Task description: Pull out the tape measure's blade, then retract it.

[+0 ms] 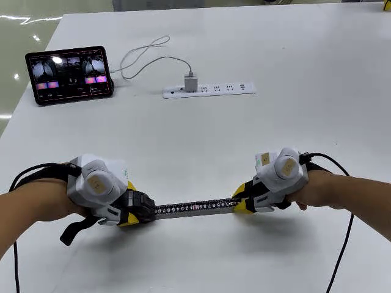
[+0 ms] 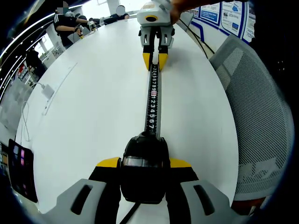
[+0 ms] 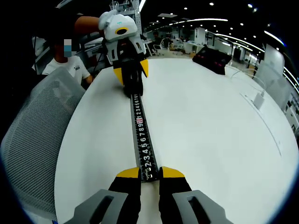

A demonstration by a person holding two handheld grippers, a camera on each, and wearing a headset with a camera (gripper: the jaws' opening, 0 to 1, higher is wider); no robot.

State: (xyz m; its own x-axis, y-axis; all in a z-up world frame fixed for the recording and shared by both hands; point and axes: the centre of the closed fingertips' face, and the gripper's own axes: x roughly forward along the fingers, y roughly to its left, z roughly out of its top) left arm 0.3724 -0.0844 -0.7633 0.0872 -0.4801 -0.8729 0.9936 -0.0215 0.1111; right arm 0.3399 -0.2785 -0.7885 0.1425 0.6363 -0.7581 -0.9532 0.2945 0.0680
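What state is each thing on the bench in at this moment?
tape measure case: held in the left tool.
blade: pulled out, stretched straight between the two tools, numbers facing up.
left tool: shut on the tape measure case.
right tool: shut on the blade's tip.
tablet: screen lit.
charger: plugged into the power strip.

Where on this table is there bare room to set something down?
Free: the band of table between the power strip and the blade, and everything right of the power strip. Crowded: far left, with tablet, charger and cable, and the near line from the tape measure in the left gripper to the right gripper.
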